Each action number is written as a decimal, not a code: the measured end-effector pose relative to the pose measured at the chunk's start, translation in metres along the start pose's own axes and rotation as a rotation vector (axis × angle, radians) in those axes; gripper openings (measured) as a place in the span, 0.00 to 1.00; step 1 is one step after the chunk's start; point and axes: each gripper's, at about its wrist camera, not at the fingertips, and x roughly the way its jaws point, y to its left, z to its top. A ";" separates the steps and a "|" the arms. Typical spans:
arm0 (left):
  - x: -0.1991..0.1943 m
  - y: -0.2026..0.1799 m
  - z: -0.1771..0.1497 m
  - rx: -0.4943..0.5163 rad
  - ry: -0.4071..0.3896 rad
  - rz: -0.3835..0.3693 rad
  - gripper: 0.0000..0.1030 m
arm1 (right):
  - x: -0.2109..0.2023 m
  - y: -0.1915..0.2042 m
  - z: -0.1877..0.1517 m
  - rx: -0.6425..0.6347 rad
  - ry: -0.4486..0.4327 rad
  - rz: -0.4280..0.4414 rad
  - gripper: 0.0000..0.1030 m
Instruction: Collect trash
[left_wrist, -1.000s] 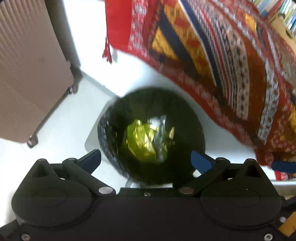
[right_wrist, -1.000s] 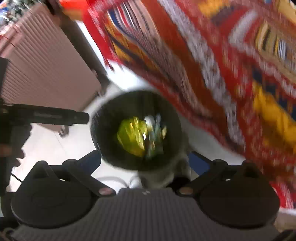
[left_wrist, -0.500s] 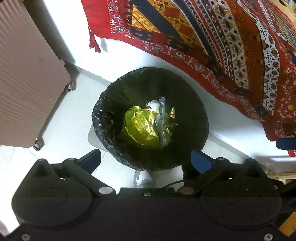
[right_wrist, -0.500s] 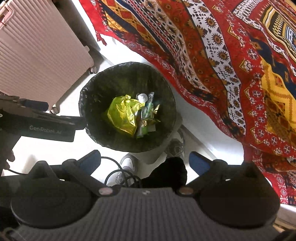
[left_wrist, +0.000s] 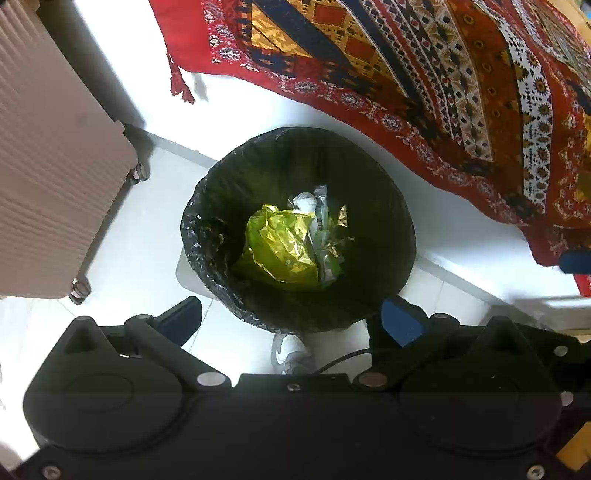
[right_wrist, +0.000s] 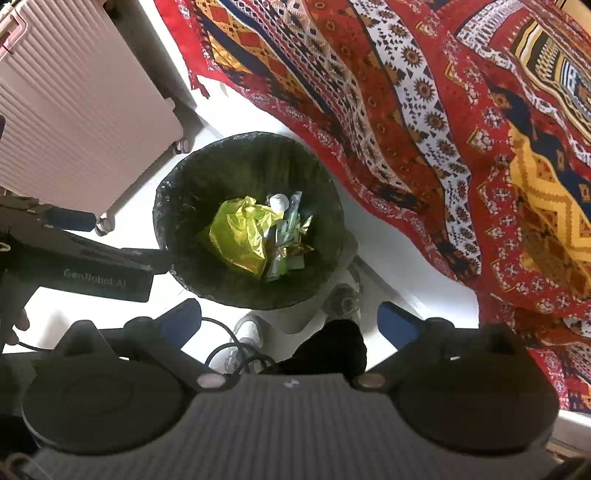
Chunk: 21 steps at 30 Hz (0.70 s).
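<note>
Both claws hang wide apart and empty above a white tiled floor (left_wrist: 122, 236), the left claw (left_wrist: 291, 317) and the right claw (right_wrist: 288, 319) each pointed down at a round trash bin (left_wrist: 384, 221) lined with a black bag. Compared with a second ago, when both views were smeared by motion, the scene is now sharp, and in the left wrist view the bin sits a little farther up and out from the blue fingertips (left_wrist: 399, 321) than it did half a second ago. A grey-and-white shoe (left_wrist: 290, 354) and a black cable show on the floor just under the left claw, near the bin's closest edge. In the right wrist view the left claw's dark body reaches in from the left edge, its tip overlapping the bin's rim in that view. Inside the bin, ahead of and below both claws, lies the collected trash: a crumpled yellow-green foil bag (left_wrist: 280, 247), a white wad (left_wrist: 304, 201) at its far side, and clear and gold wrappers (right_wrist: 291, 240) beside it. Left of the bin stands a ribbed pink suitcase (right_wrist: 77, 107) on small wheels. Beyond the bin, a red patterned cloth (left_wrist: 424, 70) with tassels drapes over a white surface.
</note>
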 end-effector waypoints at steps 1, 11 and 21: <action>0.000 0.000 0.000 -0.001 0.001 0.003 1.00 | 0.000 0.000 0.000 -0.001 -0.001 -0.001 1.00; -0.001 0.002 0.002 -0.001 0.004 0.015 1.00 | -0.002 0.002 0.001 0.001 -0.005 0.001 1.00; -0.003 0.002 0.000 0.007 0.002 0.015 1.00 | -0.001 0.003 0.001 -0.008 -0.004 0.001 1.00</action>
